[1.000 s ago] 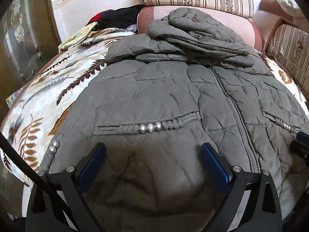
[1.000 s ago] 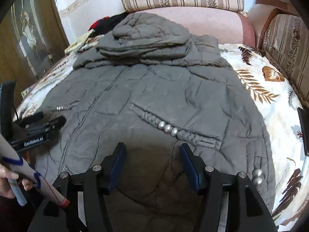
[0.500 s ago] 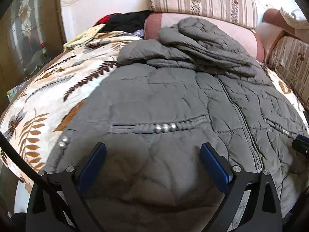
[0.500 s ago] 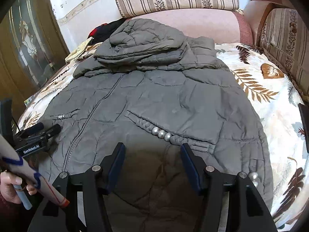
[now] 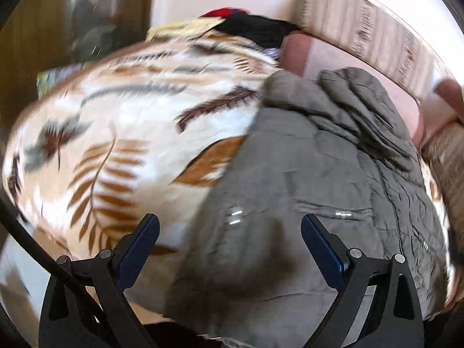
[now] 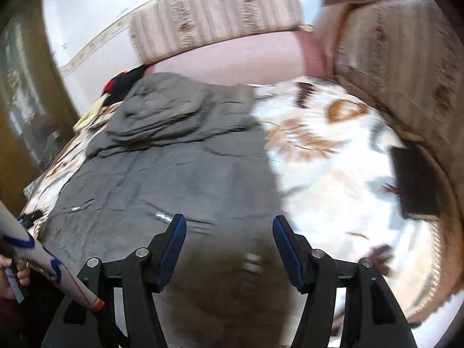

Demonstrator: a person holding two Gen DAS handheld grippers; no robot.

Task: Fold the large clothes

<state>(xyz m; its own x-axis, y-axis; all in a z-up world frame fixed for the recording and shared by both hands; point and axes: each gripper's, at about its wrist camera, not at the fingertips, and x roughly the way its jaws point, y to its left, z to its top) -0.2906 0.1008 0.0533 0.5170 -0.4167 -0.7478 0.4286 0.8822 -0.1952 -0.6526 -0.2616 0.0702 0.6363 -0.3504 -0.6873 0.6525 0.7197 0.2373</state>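
A large grey quilted jacket (image 5: 319, 191) lies flat on a leaf-patterned blanket, its hood and sleeves bunched at the far end. My left gripper (image 5: 229, 229) is open and empty above the jacket's near left edge. In the right wrist view the jacket (image 6: 174, 179) fills the left and middle. My right gripper (image 6: 229, 229) is open and empty above the jacket's near right edge. Both views are blurred by motion.
The leaf-patterned blanket (image 5: 116, 145) covers a sofa bed with striped back cushions (image 6: 214, 20) and a striped armrest (image 6: 406, 66) on the right. Dark and red clothes (image 5: 249, 26) lie at the far left corner. A dark flat object (image 6: 414, 182) rests on the blanket's right side.
Both grippers have swung outward: the left now looks over the jacket's left edge, the right over its right edge. Both stay open and empty.
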